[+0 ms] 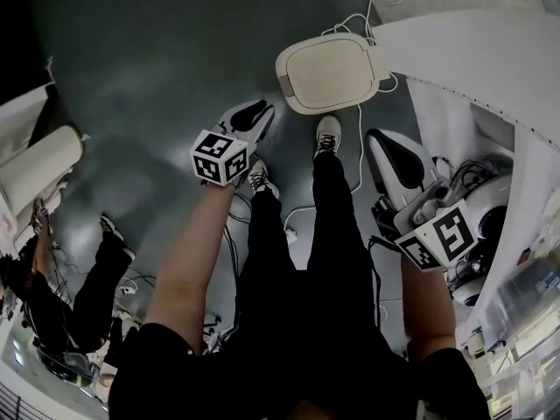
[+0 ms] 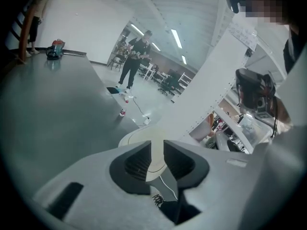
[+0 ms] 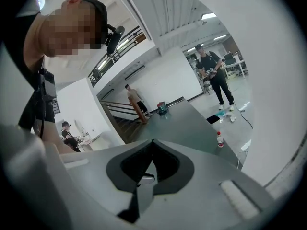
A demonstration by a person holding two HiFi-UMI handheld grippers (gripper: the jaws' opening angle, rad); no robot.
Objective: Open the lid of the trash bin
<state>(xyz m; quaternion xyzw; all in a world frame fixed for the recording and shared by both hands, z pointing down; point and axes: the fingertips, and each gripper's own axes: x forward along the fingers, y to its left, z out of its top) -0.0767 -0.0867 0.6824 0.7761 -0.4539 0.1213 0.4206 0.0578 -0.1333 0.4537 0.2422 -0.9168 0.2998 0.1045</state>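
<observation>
The trash bin [image 1: 331,73] stands on the grey floor in front of my feet, its cream lid down and flat. My left gripper [image 1: 261,110] hangs just left of and short of the bin. Its jaws stand a narrow gap apart with nothing between them. In the left gripper view the lid [image 2: 139,137] shows just beyond the left gripper [image 2: 157,145]. My right gripper [image 1: 379,140] hangs to the right of the bin, apart from it. In the right gripper view the right gripper [image 3: 152,143] has its tips touching and holds nothing.
A white cable [image 1: 360,143] runs from the bin along the floor past my right shoe [image 1: 328,134]. A white partition [image 1: 472,51] rises at the right. Another person [image 1: 52,296] stands at the left. A small bottle [image 2: 123,112] stands on the floor farther off.
</observation>
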